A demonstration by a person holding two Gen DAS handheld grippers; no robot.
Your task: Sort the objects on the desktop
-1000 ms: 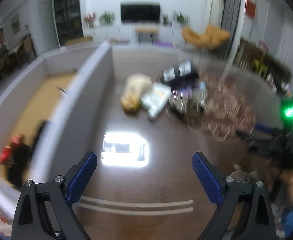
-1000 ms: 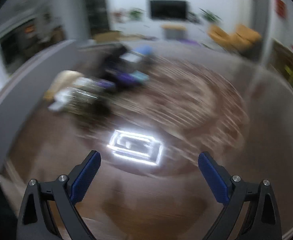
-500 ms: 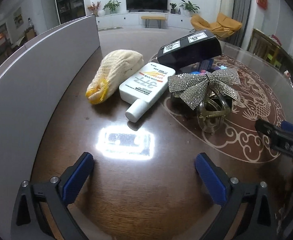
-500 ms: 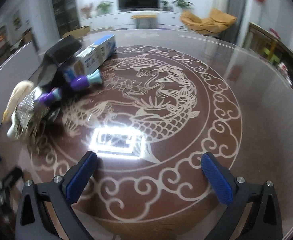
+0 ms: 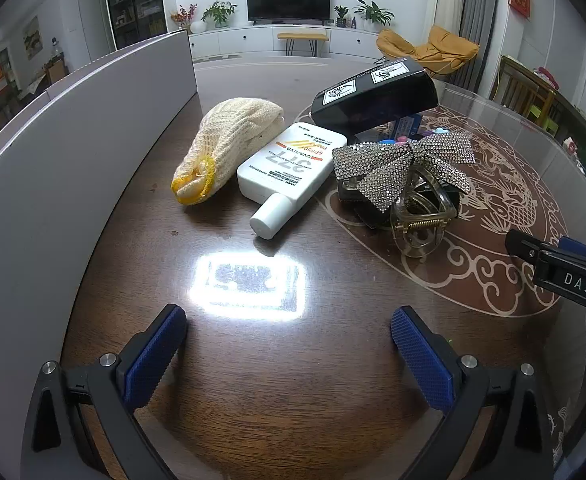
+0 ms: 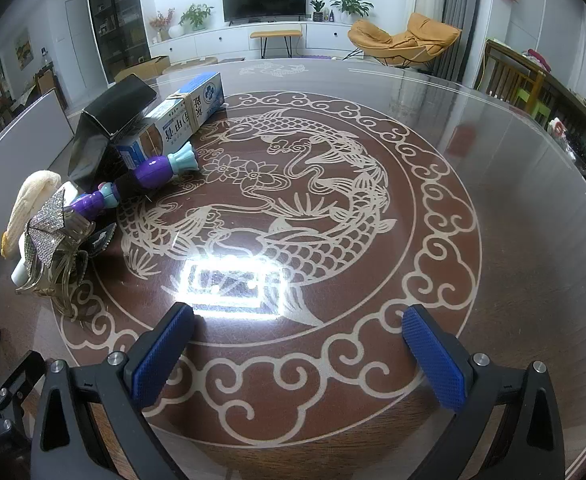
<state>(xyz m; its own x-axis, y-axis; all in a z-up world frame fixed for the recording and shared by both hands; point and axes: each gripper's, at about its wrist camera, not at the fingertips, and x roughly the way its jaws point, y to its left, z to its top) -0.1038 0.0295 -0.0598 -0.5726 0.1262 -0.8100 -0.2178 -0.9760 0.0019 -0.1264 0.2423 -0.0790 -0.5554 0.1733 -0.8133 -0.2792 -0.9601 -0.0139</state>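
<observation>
Desktop objects are lying clustered on the dark surface (image 5: 277,392), listed left to right. A cream knitted pouch (image 5: 229,144) is resting near the grey partition (image 5: 73,152). A white sunscreen bottle (image 5: 289,172) is lying just beside it, cap toward the camera. A rhinestone bow (image 5: 401,164) is sitting on a clear claw clip (image 5: 421,220). A black box (image 5: 377,98) is leaning tilted behind. A blue carton (image 6: 181,120) and a purple toy (image 6: 153,174) are lying by that box. The left gripper (image 5: 289,344) is hovering with jaws spread wide, gripping nothing. The right gripper (image 6: 299,344) is hovering over the fish pattern, jaws likewise spread, having just been opening.
</observation>
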